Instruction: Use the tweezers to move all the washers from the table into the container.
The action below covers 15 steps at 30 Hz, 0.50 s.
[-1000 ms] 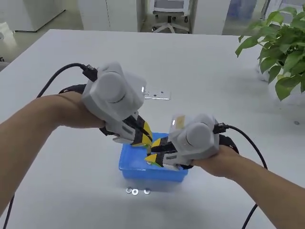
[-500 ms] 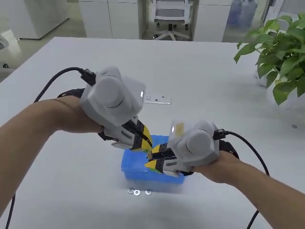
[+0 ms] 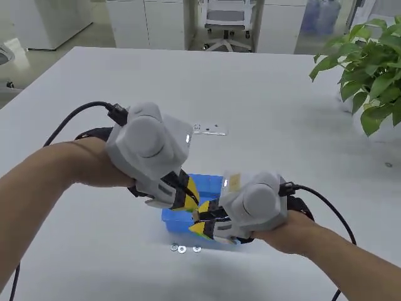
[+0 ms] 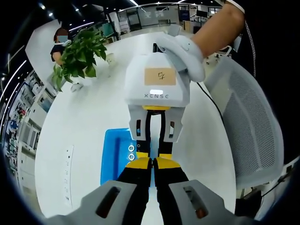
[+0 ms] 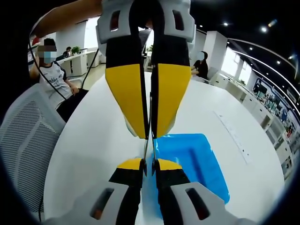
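The left gripper (image 3: 190, 195) sat centre-left in the head view and the right gripper (image 3: 200, 221) lower centre, their tips meeting over the blue container (image 3: 210, 183). We saw three washers (image 3: 185, 249) on the table (image 3: 263, 100), just below the container in the frame. In the left gripper view both pairs of jaws were pressed together, nose to nose at centre. In the right gripper view the tweezers (image 5: 150, 143) ran down the middle, clamped by both grippers, with the container at lower right.
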Tool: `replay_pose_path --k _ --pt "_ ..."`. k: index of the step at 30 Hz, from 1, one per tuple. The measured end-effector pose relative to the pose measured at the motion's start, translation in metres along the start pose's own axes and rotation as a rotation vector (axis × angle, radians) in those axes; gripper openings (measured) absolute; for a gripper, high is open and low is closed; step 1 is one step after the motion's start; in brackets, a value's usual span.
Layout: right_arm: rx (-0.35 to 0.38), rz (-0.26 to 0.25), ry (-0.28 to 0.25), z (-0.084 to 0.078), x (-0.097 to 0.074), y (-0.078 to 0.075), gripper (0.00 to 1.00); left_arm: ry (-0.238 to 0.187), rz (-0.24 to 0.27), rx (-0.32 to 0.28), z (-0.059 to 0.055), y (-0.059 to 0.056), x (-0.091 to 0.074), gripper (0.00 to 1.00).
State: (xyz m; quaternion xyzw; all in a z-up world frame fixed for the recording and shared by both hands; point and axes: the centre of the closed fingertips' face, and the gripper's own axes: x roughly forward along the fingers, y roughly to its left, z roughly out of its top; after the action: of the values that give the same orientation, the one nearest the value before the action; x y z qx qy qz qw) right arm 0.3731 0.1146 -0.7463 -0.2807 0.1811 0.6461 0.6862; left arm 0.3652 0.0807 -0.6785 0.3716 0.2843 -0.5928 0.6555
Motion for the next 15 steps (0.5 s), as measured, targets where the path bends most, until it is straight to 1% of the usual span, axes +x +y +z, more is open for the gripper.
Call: replay_pose_path --k 8,15 --pt "-0.003 0.020 0.015 -0.009 0.007 0.010 0.12 0.012 -0.024 0.000 -0.007 -0.008 0.008 0.06" --pt "-0.002 0.024 0.023 -0.016 0.012 0.015 0.12 0.015 -0.038 -0.006 -0.012 -0.014 0.014 0.06"
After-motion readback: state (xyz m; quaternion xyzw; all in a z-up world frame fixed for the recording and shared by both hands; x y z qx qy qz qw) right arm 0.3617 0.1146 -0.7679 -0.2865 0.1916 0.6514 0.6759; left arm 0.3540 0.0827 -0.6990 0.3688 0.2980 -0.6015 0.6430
